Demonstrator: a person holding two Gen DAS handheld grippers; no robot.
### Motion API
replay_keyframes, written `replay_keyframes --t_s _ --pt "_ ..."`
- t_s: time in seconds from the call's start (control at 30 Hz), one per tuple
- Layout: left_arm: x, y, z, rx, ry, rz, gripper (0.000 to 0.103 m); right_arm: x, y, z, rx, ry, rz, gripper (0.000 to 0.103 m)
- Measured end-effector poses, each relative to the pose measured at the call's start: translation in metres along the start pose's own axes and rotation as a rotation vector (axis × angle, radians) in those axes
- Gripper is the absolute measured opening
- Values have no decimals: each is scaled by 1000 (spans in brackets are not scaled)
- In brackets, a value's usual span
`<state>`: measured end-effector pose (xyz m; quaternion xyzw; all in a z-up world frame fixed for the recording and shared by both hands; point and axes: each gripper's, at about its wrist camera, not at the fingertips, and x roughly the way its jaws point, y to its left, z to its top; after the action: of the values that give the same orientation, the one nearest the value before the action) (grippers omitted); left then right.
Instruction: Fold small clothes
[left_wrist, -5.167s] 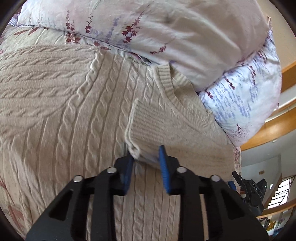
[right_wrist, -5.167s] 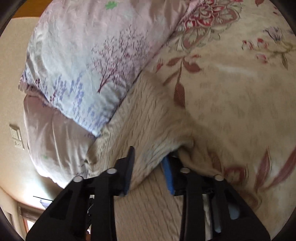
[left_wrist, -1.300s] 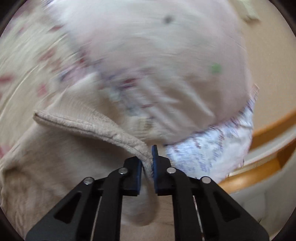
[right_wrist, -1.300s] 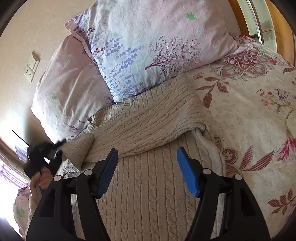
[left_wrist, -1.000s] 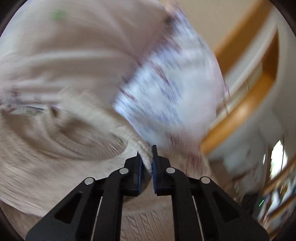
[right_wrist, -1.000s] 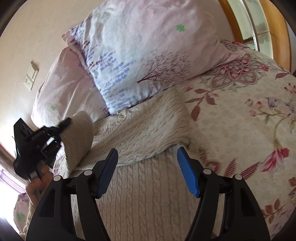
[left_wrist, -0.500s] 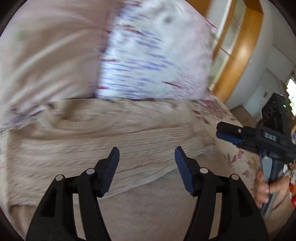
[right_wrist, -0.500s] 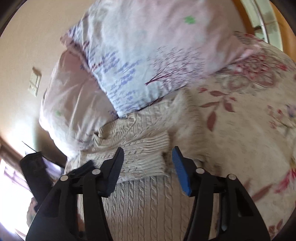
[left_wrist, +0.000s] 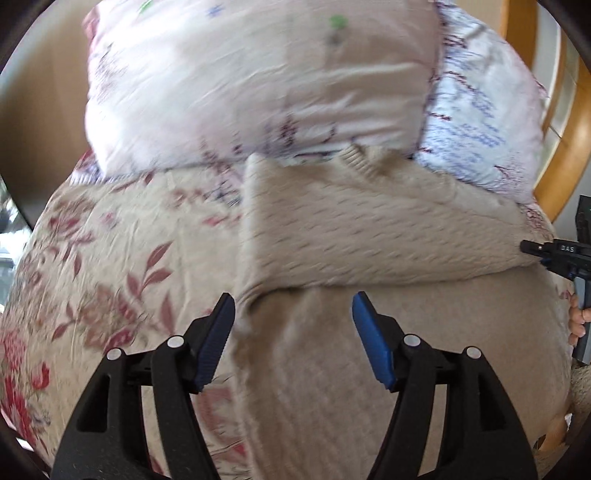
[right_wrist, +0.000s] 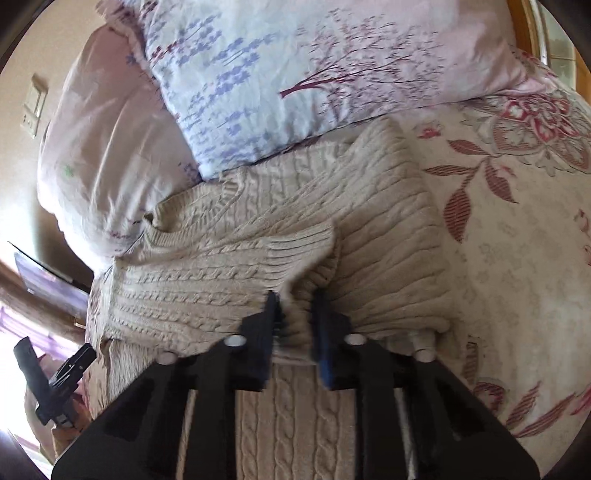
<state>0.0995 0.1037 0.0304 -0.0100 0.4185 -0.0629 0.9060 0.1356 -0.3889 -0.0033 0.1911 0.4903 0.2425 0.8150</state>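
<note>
The sweater (right_wrist: 258, 258) lies flat on the bed cover (right_wrist: 517, 258). Behind the sweater, 2 pillows (right_wrist: 295, 74) lean on each other, and the top edge of the sweater goes a little way under them. One sleeve (right_wrist: 388, 229) is folded across the top of the sweater, with its end lying near the middle. The bed cover shows on both sides of the sweater. In the right wrist view, a wall plate (right_wrist: 35, 107) sits on the wall to the left of the pillows. In the left wrist view, a wooden frame (left_wrist: 565, 155) stands behind the sweater, to the right of the pillows (left_wrist: 258, 81).
</note>
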Motion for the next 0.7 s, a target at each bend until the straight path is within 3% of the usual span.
replay_keyframes --t_s 0.07,0.17,0.23,0.3,0.43,0.47,0.53,0.63,0.7 --pt "2 7 -4 -23 12 -1 66 -4 7 3 -40 -42 -16 10" --pt "3 14 -9 -50 15 -14 66 -31 23 13 -112 -208 -71 9" --pt "3 15 -11 -58 17 -29 66 -37 23 19 -110 -255 -108 9" --pt "5 15 -13 -61 21 -42 66 -32 16 23 -99 -235 -150 9" --pt "8 18 -19 -81 40 -68 66 -6 -3 22 -47 -106 -213 14" --pt "8 19 -20 -87 44 -77 66 -7 -6 20 -32 -98 -212 18" --pt "6 23 -25 -106 49 -105 66 -19 -10 13 -13 -94 -184 38" --pt "0 29 -35 -126 51 -147 66 -47 -20 -1 -4 -101 -132 60" --pt "-1 34 -42 -144 60 -173 66 -65 -29 -15 6 -95 -131 60"
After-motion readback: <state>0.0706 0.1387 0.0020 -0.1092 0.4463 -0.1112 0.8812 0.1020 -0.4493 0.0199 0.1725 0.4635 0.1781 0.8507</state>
